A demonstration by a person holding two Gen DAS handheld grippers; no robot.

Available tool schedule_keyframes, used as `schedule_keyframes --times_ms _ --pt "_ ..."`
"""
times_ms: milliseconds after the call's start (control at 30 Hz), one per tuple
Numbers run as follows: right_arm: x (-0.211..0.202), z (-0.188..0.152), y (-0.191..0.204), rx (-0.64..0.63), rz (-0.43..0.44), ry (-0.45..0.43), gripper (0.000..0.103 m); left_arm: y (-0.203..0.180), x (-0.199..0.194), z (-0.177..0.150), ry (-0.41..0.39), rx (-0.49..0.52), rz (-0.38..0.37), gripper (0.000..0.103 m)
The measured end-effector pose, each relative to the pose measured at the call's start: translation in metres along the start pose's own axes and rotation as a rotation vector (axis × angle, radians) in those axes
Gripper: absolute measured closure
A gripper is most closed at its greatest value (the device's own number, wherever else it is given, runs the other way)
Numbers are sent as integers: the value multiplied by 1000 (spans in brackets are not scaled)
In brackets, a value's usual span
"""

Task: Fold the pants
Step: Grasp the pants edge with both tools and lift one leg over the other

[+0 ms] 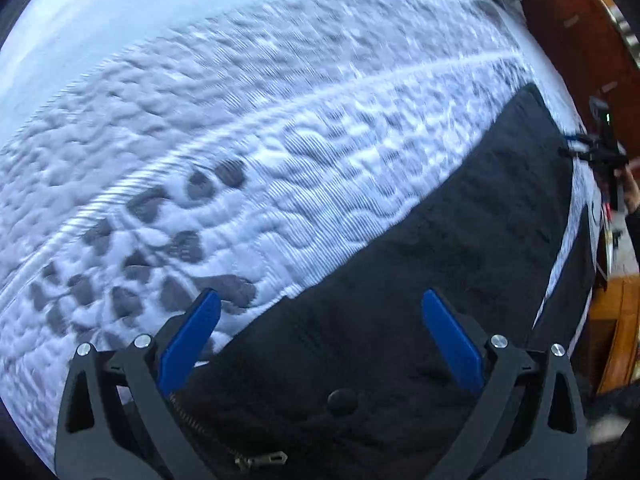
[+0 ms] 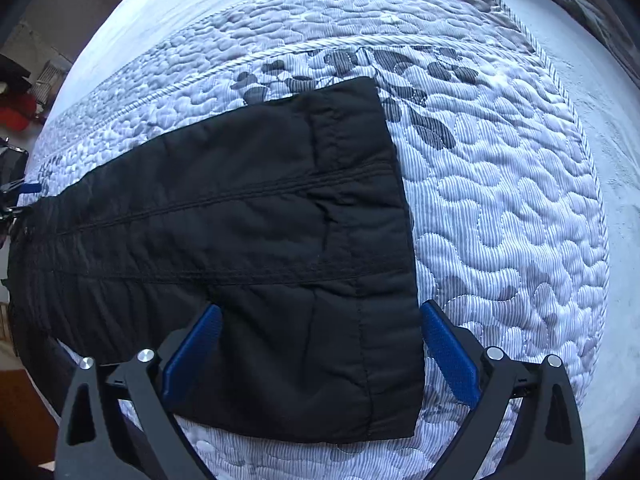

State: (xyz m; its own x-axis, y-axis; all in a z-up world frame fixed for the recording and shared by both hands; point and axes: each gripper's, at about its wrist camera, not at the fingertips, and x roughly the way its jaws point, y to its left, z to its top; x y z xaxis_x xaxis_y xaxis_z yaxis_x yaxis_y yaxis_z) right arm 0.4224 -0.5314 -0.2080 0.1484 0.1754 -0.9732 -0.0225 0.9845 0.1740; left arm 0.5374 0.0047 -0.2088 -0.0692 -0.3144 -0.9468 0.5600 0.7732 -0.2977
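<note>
Already the black pants (image 2: 240, 220) lie flat on the quilted bedspread (image 2: 500, 200) of the bed, legs stacked one on the other, hems toward three o'clock in the right wrist view. The right claw (image 2: 320, 348) hangs wide above the hem corner, gripping nothing. The left claw (image 1: 320, 340), equally wide and empty, hovers over the waist end, where the zipper (image 1: 256, 458) and a button (image 1: 342, 402) show at six o'clock. Judging by this, the lengthwise fold looks done; next, each claw likely needs to close on its end and bring hem to waist.
</note>
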Motion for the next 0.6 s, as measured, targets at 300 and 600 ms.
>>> schedule_keyframes --times_ms 300,600 --pt "-11 -8 -9 14 38 -33 4 -6 14 -4 51 66 6 5" --pt "-26 12 -18 49 26 -119 4 -14 1 -17 49 93 136 67"
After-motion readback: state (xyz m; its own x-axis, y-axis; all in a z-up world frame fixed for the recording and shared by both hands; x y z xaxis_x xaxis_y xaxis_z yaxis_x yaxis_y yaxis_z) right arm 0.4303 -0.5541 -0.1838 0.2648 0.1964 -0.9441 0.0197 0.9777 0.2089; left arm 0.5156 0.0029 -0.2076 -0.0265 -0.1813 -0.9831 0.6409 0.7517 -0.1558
